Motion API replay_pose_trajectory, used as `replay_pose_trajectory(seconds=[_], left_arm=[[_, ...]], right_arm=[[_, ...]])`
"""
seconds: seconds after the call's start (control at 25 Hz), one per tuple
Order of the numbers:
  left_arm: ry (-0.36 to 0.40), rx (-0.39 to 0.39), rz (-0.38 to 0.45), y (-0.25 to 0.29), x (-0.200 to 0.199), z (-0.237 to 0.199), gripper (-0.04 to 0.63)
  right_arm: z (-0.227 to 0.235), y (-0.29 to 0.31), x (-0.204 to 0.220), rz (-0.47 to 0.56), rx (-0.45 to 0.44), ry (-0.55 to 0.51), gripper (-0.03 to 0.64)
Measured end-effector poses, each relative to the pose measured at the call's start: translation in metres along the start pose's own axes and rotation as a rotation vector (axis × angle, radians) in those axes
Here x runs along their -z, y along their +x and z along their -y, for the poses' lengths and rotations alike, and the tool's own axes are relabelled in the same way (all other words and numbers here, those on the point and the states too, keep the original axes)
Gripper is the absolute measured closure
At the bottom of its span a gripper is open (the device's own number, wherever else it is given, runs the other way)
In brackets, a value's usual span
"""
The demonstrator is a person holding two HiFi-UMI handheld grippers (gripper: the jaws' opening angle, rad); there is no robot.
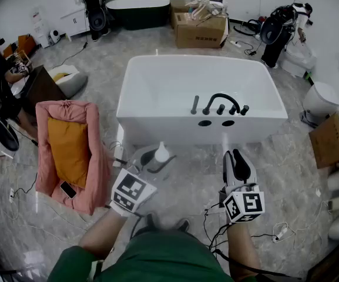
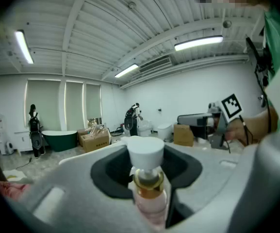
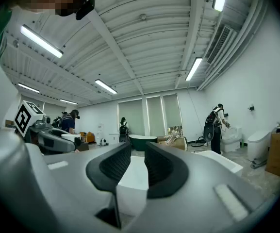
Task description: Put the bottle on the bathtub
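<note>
Even, cool white light from ceiling strip lights (image 2: 198, 42) fills the showroom, and curtained windows (image 3: 149, 115) glow pale at the far end. The marble floor (image 1: 298, 175) carries a soft sheen and faint shadows. All three views bow toward dark, vignetted edges. The close-up bottle (image 2: 147, 188) looks slightly soft, perhaps too near to focus.

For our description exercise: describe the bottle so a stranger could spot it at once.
Find the large white rectangular bathtub mid-floor. Before its near wall, the left gripper clamps a small pale-pink bottle. Only it has a white cap and gold collar.
</note>
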State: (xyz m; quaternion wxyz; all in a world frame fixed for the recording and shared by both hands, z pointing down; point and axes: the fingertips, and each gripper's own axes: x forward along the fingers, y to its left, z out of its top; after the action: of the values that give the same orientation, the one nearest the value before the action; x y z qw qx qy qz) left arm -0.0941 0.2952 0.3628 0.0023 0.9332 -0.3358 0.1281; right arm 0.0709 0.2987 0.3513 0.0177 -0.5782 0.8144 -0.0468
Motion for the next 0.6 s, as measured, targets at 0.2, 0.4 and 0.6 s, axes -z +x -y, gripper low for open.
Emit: replay_pose_trajectory(seconds=[0.2, 0.4, 0.6], left_arm=[[0.051, 0.008, 0.004, -0.026, 0.006, -0.020, 0.439], [0.054, -0.002, -0.007, -0.040, 0.014, -0.033, 0.439], [0.035, -0.037, -0.002, -0.043, 0.005, -0.036, 0.439]], right_arm=[[-0.030, 0.013, 0.005, -0.001, 0.032, 0.003, 0.528], [-0.046, 0.012, 0.011, -0.002, 0.041, 0.016, 0.532], [-0.040, 0.004, -0.002, 0.028, 0.040, 0.029, 0.532]])
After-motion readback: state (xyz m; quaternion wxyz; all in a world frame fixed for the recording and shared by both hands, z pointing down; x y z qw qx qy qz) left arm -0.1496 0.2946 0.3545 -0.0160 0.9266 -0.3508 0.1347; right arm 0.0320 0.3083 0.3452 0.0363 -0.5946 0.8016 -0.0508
